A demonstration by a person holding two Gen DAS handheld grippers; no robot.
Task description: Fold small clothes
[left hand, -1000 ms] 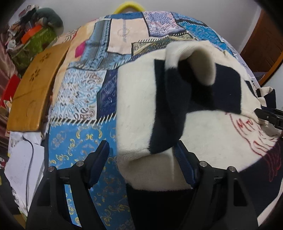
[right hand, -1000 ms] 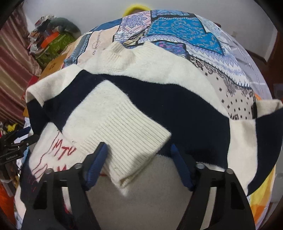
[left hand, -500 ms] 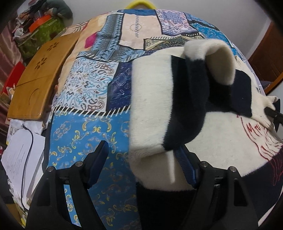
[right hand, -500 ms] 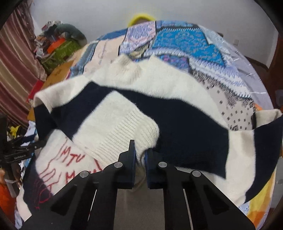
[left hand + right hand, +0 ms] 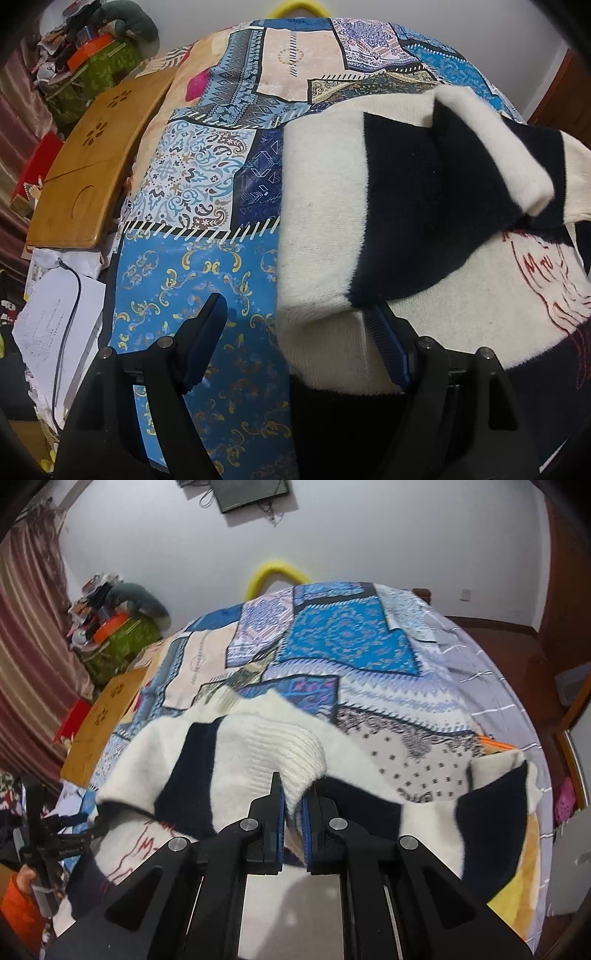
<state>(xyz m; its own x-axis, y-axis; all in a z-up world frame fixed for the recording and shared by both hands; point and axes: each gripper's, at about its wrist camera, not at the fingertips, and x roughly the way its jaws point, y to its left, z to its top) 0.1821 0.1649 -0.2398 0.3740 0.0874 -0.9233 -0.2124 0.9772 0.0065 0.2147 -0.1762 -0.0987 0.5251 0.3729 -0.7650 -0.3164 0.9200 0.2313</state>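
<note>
A cream and navy sweater (image 5: 321, 221) with red stitched writing lies on the patchwork bedspread (image 5: 199, 173). My left gripper (image 5: 295, 332) hangs open over its folded near-left corner. The cream edge reaches in between the fingers without being pinched, and it covers part of the right finger (image 5: 388, 343). In the right wrist view the sweater (image 5: 147, 764) is spread below my right gripper (image 5: 293, 805). That gripper is shut on the ribbed cream cuff (image 5: 284, 753) of one sleeve and holds it raised above the body. The left gripper (image 5: 59, 842) shows at the left edge there.
A wooden lap tray (image 5: 85, 173) lies along the bed's left side, with papers and a cable (image 5: 55, 317) below it. A green box piled with clutter (image 5: 118, 638) stands by the striped curtain. A yellow hoop (image 5: 273, 572) is at the bed's far end. An orange sleeve (image 5: 22, 904) shows bottom left.
My right gripper has shut on the sleeve cuff and risen with it, pulling the sleeve up off the sweater. The left gripper has stayed open at the folded corner.
</note>
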